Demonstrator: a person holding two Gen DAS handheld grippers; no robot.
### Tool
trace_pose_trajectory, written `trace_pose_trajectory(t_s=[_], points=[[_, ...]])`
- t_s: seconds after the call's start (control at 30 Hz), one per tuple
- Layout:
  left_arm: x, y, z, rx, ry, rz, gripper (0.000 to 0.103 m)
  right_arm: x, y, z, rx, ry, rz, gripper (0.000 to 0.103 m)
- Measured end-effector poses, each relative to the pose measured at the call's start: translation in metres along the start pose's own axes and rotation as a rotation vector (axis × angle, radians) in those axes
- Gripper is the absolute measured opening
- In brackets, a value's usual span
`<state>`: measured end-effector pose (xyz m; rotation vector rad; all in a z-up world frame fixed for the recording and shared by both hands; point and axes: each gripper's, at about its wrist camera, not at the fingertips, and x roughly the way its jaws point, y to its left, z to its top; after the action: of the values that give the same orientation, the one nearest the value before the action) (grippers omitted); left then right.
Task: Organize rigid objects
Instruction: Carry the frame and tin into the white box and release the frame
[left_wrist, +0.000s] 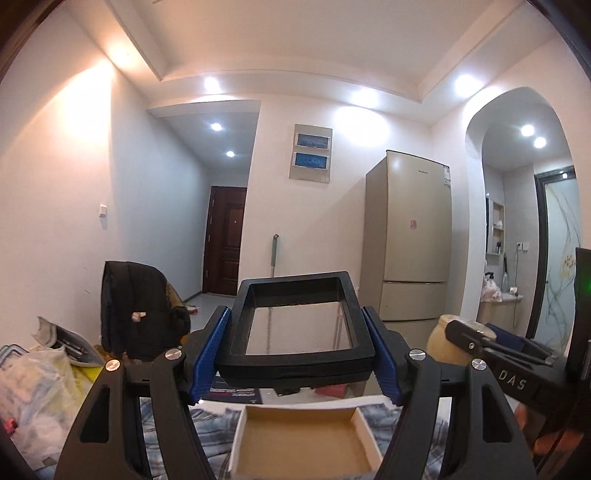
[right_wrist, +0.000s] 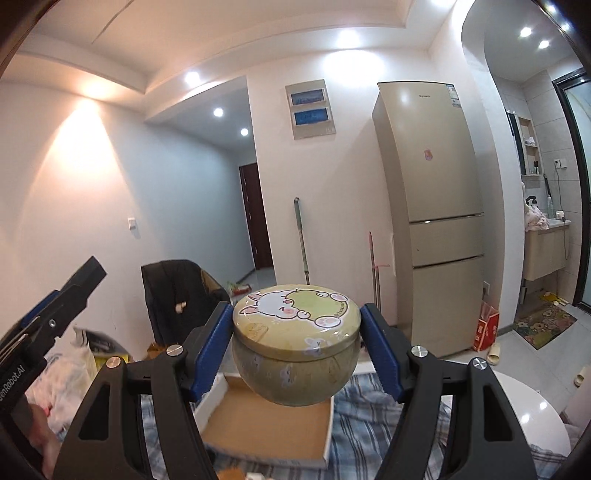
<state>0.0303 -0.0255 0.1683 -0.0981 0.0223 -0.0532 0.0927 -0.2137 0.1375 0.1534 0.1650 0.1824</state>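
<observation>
Between right fingers (right_wrist: 380, 347): round tin (right_wrist: 295, 343).

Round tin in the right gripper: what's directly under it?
The open cardboard tray lies below the round tin, apparently empty where visible; the tin hides part of its floor, held by the right gripper.

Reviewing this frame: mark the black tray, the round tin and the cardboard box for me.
black tray (left_wrist: 295, 363): left wrist view, near rim, between the pads.
round tin (right_wrist: 295, 317): right wrist view, centre of the cartoon lid.
cardboard box (left_wrist: 303, 443): left wrist view, bare brown floor inside.
</observation>
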Motion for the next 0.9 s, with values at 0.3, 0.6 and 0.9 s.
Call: trace_pose_trajectory(t_s=[0.3, 0.6, 0.9], points=[[0.077, 0.023, -0.036, 0.015, 0.131, -0.026, 0.072, 0.06, 0.001, -0.028, 0.02, 0.089, -0.022, 0.069], [0.165, 0.041, -0.127, 0.046, 0.488, -0.041, 0.072, 0.118, -0.023, -0.106, 0.064, 0.321, -0.038, 0.069], [0.199, 0.045, -0.186, 0.086, 0.73, 0.011, 0.072, 0.143, -0.037, -0.134, 0.088, 0.46, -0.01, 0.069]])
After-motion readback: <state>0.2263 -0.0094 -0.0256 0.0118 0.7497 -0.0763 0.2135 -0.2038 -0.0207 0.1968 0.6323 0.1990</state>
